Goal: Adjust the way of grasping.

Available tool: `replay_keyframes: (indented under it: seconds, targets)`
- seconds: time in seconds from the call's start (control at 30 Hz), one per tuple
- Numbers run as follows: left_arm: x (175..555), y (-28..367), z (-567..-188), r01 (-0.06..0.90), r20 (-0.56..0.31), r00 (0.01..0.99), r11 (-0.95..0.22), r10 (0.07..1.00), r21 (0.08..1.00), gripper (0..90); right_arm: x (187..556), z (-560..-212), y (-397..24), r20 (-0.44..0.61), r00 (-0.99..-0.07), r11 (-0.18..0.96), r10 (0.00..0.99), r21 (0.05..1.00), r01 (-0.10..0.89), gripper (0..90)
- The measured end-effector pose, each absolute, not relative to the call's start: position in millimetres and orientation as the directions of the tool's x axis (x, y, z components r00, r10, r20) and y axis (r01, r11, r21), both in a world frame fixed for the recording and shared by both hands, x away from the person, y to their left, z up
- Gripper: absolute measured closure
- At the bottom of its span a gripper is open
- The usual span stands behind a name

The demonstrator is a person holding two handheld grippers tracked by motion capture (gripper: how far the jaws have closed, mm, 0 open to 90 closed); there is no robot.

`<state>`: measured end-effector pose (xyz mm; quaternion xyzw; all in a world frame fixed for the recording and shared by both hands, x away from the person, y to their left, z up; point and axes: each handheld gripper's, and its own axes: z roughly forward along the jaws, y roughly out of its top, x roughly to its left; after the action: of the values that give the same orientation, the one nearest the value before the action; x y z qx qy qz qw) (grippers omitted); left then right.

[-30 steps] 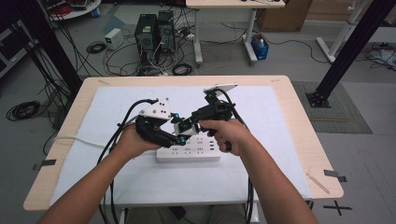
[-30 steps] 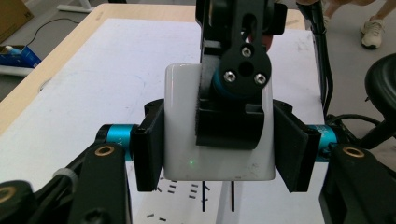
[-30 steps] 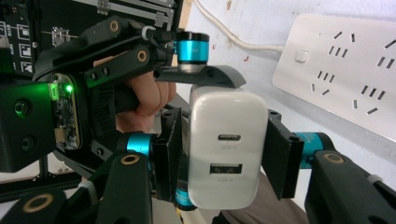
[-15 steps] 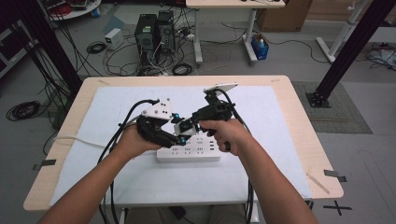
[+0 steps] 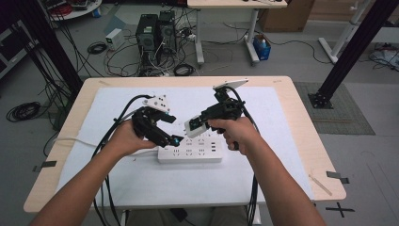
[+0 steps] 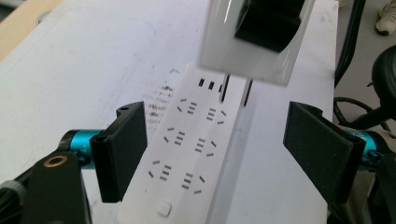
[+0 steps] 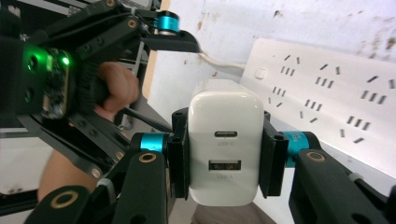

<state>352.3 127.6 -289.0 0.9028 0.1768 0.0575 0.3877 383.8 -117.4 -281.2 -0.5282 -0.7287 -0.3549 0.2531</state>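
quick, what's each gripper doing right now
Left gripper: open, jaws just been opening, either side of the power strip, not pressing it.
Right gripper: closed on the white charger.

The table (image 5: pixel 301 141) has a light wooden top, and a white mat (image 5: pixel 141 179) covers most of that top, leaving a wooden border exposed at the edges. A white power strip (image 5: pixel 190 153) lies flat on the mat near its middle, socket side up, with its white cord (image 5: pixel 70 140) running off toward the table's left edge.
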Motion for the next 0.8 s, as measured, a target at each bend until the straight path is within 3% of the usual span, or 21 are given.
replay_keyframes:
  seconds: [0.47, 0.8]
  targets:
    - [362, 158, -276, 0.477, -0.097, 0.859, -0.716, 0.503, 0.51, 21.9, 383, -256, -127, 0.62, -0.378, 0.233, 0.688, 0.305, 0.923, 62.1]
    - [363, 170, -271, 0.519, -0.101, 0.841, -0.742, 0.531, 0.424, 21.9, 382, -227, -126, 0.475, -0.451, 0.322, 0.756, 0.329, 0.888, 62.1]
